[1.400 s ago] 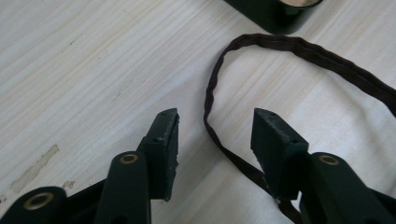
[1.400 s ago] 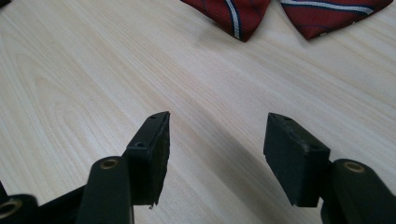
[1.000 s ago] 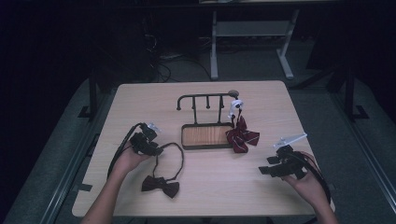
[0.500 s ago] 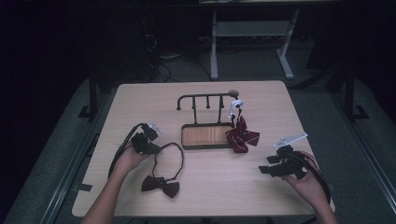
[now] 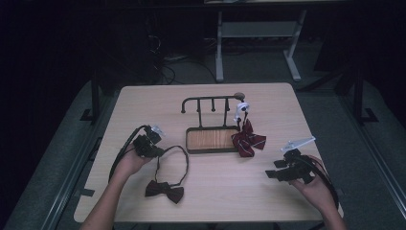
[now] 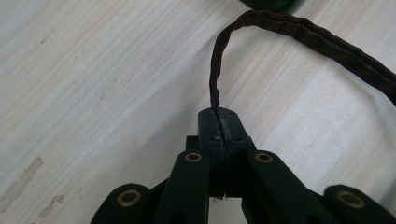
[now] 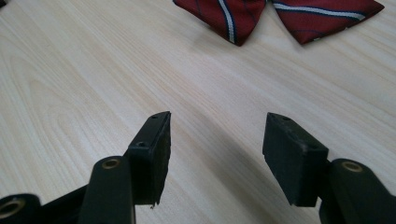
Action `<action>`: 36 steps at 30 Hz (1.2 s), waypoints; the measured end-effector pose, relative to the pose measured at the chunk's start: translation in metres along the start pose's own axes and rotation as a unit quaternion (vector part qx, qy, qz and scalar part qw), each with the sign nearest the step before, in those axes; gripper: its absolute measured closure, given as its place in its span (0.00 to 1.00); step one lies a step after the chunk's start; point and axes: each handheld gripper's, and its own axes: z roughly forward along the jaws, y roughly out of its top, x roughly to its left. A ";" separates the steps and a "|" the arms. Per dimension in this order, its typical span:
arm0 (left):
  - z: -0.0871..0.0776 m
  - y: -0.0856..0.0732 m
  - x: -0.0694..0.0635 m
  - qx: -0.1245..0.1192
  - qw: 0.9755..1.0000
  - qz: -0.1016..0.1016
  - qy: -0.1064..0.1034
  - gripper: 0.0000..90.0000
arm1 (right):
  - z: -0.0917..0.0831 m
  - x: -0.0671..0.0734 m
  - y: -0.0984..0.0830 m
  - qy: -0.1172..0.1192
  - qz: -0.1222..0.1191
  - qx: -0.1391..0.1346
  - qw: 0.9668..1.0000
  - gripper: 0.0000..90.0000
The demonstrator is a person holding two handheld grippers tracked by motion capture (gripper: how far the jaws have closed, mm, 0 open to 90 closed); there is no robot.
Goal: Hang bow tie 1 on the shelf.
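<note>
From the high view your left gripper [image 5: 154, 142] pinches the strap of the dark bow tie [image 5: 164, 189], whose bow lies toward 6 o'clock of it, your left gripper view shows the jaws clamped on that strap [image 6: 215, 79], and your right gripper view shows your right gripper [image 7: 215, 140] spread wide, the striped red bow tie [image 7: 275, 13] at 12 o'clock.

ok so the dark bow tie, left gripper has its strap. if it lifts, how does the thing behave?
Probably floppy: the strap curves limply out of the shut left gripper. The dark bow tie would likely trail and dangle under the loop rather than rise level. Looks like light fabric, so a thin pinch should hold, though it may swing.
</note>
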 end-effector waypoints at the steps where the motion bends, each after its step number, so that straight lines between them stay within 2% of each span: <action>1: -0.002 0.001 0.000 -0.002 1.000 0.003 -0.002 1.00 | 0.000 -0.001 0.000 0.000 0.000 -0.001 1.000 0.46; 11: -0.015 0.001 -0.006 -0.004 1.000 0.016 -0.013 1.00 | -0.001 -0.005 -0.001 0.007 0.011 -0.003 1.000 0.46; 17: -0.027 0.005 -0.007 -0.014 0.999 0.026 -0.027 1.00 | -0.002 -0.007 -0.003 0.009 0.016 -0.006 1.000 0.46; 25: -0.037 0.005 -0.008 -0.026 0.999 0.026 -0.039 1.00 | -0.003 -0.011 -0.004 0.010 0.020 -0.009 1.000 0.46; 33: -0.044 0.004 -0.007 -0.024 0.998 0.029 -0.045 1.00 | -0.003 -0.014 -0.005 0.012 0.021 -0.012 1.000 0.46; 36: -0.050 0.004 -0.009 -0.024 0.998 0.037 -0.042 1.00 | -0.003 -0.013 -0.004 0.012 0.023 -0.012 1.000 0.46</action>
